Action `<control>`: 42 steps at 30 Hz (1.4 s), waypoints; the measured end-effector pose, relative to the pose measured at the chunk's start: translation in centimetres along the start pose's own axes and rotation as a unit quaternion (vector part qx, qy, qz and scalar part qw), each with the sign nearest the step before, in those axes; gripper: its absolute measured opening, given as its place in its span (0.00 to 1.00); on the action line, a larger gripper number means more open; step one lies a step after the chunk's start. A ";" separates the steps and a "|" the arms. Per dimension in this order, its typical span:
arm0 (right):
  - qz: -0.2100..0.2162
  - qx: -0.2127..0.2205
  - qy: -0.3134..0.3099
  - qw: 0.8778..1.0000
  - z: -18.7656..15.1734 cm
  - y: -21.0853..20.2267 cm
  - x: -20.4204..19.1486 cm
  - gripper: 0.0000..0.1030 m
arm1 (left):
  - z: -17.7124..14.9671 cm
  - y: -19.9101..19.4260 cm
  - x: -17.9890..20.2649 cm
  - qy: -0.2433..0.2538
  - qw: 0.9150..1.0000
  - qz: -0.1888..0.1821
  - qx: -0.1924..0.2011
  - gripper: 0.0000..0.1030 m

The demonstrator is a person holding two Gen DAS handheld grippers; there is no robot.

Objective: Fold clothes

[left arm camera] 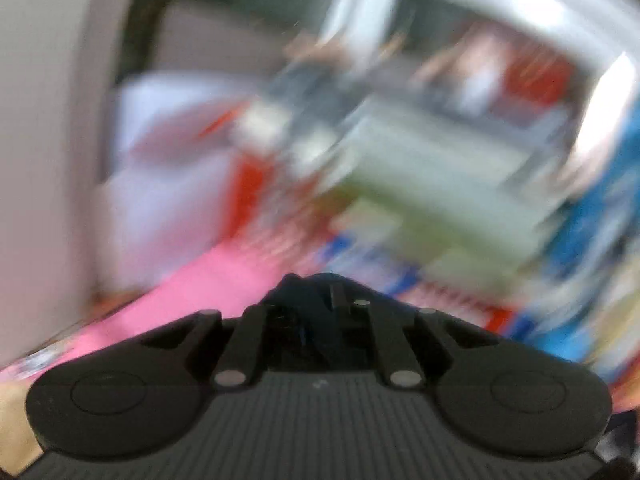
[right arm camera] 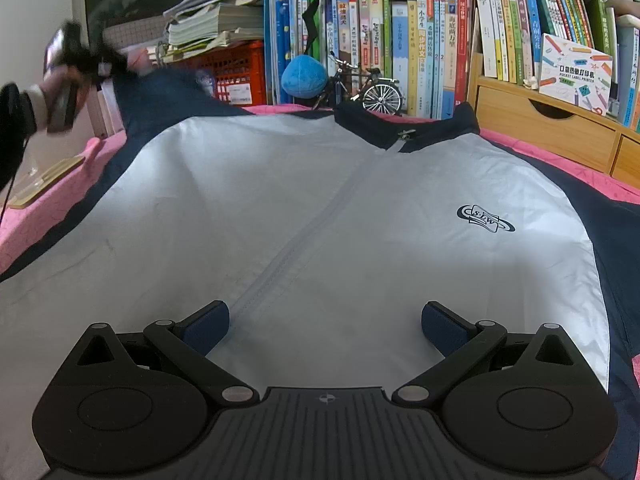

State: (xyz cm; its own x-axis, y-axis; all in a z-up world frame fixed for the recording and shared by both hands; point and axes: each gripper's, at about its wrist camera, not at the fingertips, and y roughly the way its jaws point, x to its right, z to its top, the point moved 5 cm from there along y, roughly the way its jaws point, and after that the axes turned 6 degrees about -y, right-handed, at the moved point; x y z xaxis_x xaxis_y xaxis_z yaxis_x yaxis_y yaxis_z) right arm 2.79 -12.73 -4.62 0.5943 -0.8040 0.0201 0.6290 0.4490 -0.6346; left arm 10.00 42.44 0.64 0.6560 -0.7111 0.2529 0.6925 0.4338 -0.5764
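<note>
A white and navy zip jacket [right arm camera: 312, 216] lies front up on a pink cloth [right arm camera: 52, 200], collar at the far side. My right gripper [right arm camera: 326, 326] is open and empty, low over the jacket's hem near the zip. My left gripper [right arm camera: 86, 62] appears at the far left of the right wrist view, shut on the jacket's navy sleeve [right arm camera: 160, 96] and lifting it. In the blurred left wrist view the left gripper [left arm camera: 320, 284] has its fingers closed on dark navy fabric [left arm camera: 312, 304].
A bookshelf with several books [right arm camera: 400, 40], an orange crate [right arm camera: 236, 68], a blue plush ball [right arm camera: 304, 76], a model bicycle [right arm camera: 368, 88] and a wooden drawer unit [right arm camera: 540, 124] stand behind the jacket. A wooden block [right arm camera: 48, 180] lies at the left.
</note>
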 end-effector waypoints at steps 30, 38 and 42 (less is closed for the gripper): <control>0.000 -0.001 -0.001 1.000 0.1 -0.1 0.0 1.00 | -7.4 -10.3 0.5 0.104 0.988 -0.017 0.117 0.80; 0.000 -0.001 0.000 1.000 0.1 -0.1 -0.1 1.00 | -1.7 -1.3 3.8 0.128 0.983 0.125 0.049 0.93; 0.000 -0.002 0.000 1.000 0.1 -0.1 -0.1 1.00 | -3.4 2.3 2.4 0.040 0.991 0.131 -0.012 0.42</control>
State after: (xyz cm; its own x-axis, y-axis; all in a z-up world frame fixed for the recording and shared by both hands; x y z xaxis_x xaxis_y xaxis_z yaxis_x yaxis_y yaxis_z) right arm 2.76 -12.66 -4.47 0.5942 -0.8041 0.0202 0.6275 0.4477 -0.6371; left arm 12.15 39.79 -2.74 0.7859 -0.6176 0.0307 0.4939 0.5971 -0.6321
